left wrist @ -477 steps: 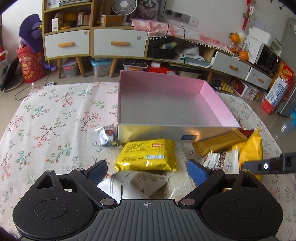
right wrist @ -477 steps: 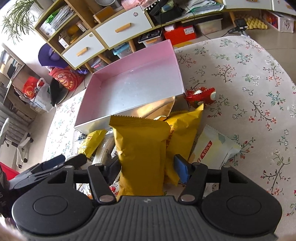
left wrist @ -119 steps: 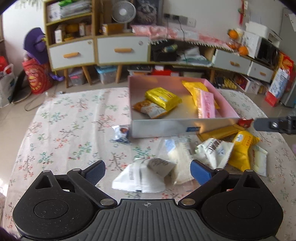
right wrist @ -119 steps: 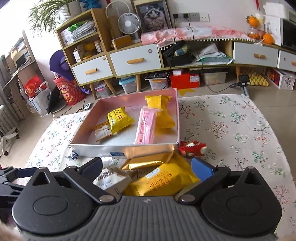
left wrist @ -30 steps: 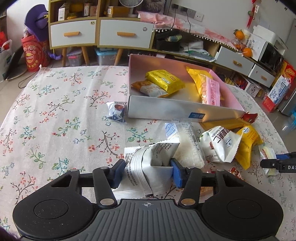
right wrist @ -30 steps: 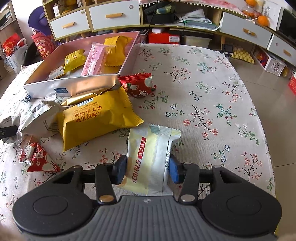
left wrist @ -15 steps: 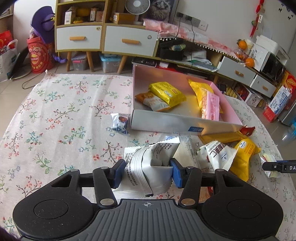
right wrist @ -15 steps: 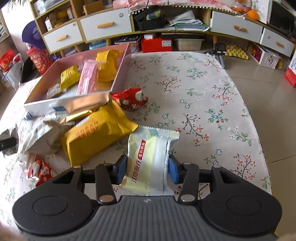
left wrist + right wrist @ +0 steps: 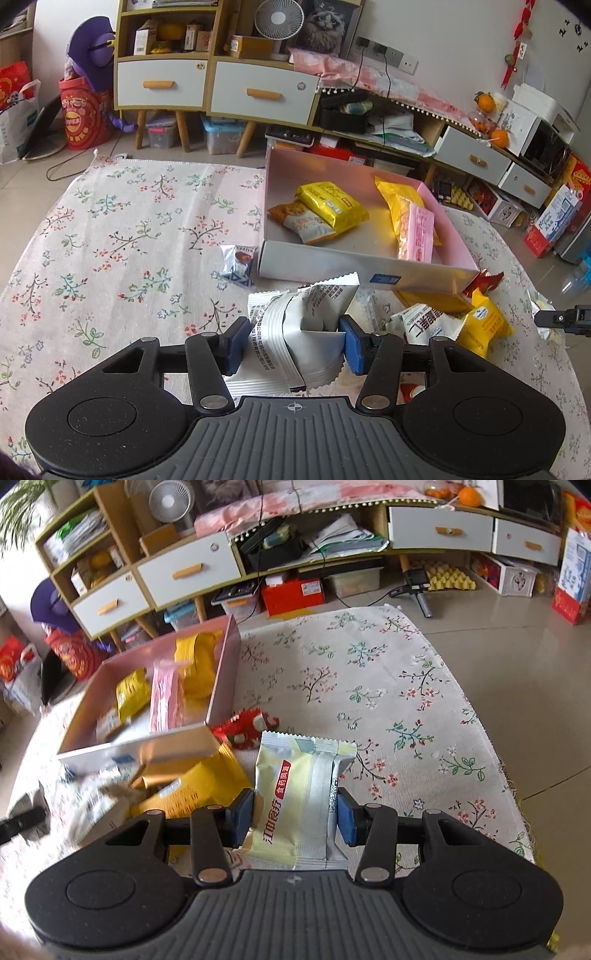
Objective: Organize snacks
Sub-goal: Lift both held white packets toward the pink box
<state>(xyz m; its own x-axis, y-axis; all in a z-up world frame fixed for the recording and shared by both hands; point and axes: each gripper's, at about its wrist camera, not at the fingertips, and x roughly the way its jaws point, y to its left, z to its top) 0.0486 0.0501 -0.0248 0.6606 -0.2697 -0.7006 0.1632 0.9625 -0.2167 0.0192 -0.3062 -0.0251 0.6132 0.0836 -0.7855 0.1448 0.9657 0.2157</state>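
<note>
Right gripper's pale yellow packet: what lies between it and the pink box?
In the right wrist view, a red snack packet lies between the pale yellow packet and the pink box, at the box's corner.

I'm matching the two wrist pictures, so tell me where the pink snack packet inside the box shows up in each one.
Left wrist view: the pink snack packet lies right of centre, along the box's right side, partly over a yellow bag.
Right wrist view: the same packet sits upper left, blurred, mid-box between yellow packs.
Shared landmark: the pink box.
</note>
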